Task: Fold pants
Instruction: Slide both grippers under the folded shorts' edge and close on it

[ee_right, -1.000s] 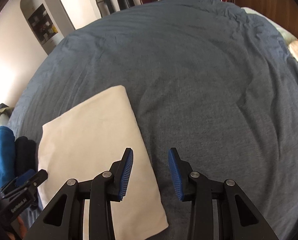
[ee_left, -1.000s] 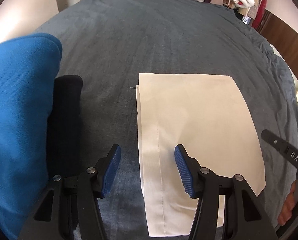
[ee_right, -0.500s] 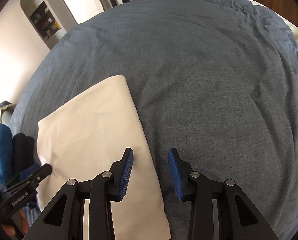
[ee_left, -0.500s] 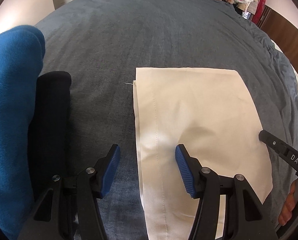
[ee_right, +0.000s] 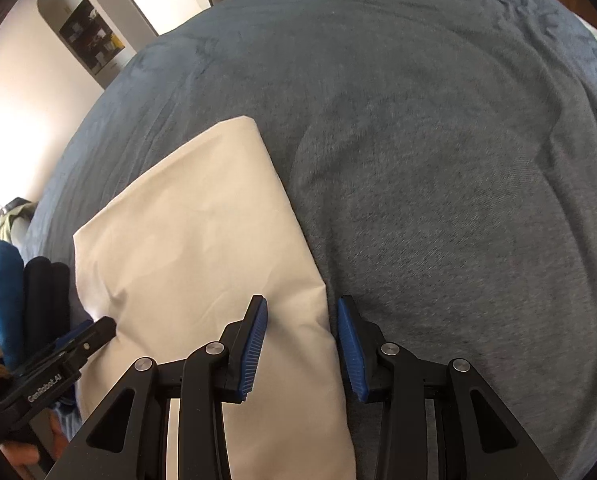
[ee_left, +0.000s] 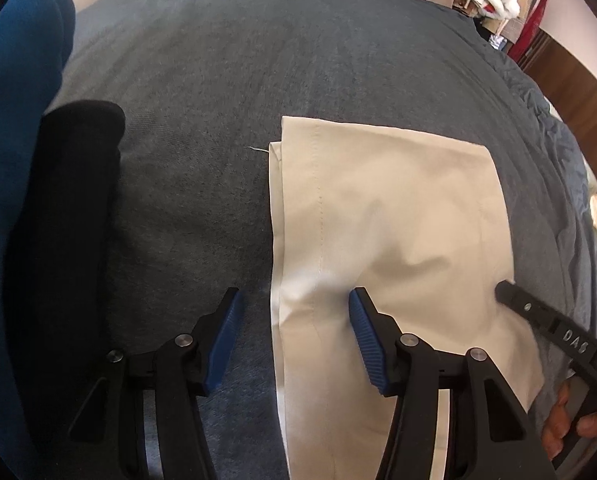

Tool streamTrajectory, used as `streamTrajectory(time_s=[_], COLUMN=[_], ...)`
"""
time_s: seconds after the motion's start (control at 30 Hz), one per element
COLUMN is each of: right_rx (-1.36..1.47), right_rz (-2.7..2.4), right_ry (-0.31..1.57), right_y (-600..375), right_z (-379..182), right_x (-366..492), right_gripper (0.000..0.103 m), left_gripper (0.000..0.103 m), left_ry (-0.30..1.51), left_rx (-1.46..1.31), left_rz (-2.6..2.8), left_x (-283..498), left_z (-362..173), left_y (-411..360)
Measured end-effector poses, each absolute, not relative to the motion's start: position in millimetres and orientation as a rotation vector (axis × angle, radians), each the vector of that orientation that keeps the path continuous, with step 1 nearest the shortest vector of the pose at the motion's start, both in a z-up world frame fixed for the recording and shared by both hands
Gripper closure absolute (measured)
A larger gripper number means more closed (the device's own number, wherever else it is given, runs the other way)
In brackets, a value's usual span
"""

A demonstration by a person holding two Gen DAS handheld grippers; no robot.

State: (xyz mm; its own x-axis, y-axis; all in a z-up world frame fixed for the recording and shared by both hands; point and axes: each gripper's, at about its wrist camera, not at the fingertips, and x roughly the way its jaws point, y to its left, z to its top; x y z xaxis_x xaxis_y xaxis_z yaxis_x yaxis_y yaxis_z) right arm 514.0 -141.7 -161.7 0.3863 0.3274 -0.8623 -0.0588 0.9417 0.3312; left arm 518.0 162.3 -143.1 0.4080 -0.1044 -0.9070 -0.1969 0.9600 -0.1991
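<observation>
1. Left wrist view showed the left gripper [ee_left: 294, 312] with its jaws spread wide and holding nothing; they straddled the left, seamed edge of the cream pants [ee_left: 394, 220], which lay as a flat folded rectangle on the grey-blue bedspread [ee_left: 298, 60].
2. Right wrist view showed the right gripper [ee_right: 300, 322] likewise gaping and empty; its jaws bracketed the opposite, right edge of the pants [ee_right: 194, 248], one blue pad over cloth and one over the bedspread [ee_right: 438, 140].
3. Judgement: the step in hand was probably seating both claws on the near edges for a further fold or a lift; whether the pads touched the fabric could not be told.
4. To do it well, both claws should close on every layer at once; the stepped layers by the seam suggested the lower one could slip free if the bite was shallow.
5. A soft crease sat near the left claw; gentle outward tension between the two grippers would likely flatten it.
6. Folded blue cloth [ee_left: 14, 160] and black cloth [ee_left: 66, 208] lay just beside the left gripper, apart from the pants; any sweep leftward risked disturbing them.
</observation>
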Motion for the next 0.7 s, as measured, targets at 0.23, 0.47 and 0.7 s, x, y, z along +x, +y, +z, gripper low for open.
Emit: streamTrajectory(time_s=[0.23,0.47,0.7], right_rx=[0.281,0.257,0.231], right_rz=[0.244,0.244,0.249], right_ry=[1.163,1.157,1.1], right_y=[-138.6,-133.2,-135.7], right_z=[-170.3,-167.8,-139.1], right_x=[518.6,519.3,509.4], right_gripper=[0.066,0.081,0.092], left_gripper=[0.068,0.078,0.084], left_ry=[1.164,1.163,1.137], left_rx=[-0.369,-0.362,-0.319], left_rz=[0.018,-0.019,-0.019], left_x=[523.1,521.5,518.0], left_z=[-147.7,-138.7,-122.4], left_y=[166.0,167.3,160.9])
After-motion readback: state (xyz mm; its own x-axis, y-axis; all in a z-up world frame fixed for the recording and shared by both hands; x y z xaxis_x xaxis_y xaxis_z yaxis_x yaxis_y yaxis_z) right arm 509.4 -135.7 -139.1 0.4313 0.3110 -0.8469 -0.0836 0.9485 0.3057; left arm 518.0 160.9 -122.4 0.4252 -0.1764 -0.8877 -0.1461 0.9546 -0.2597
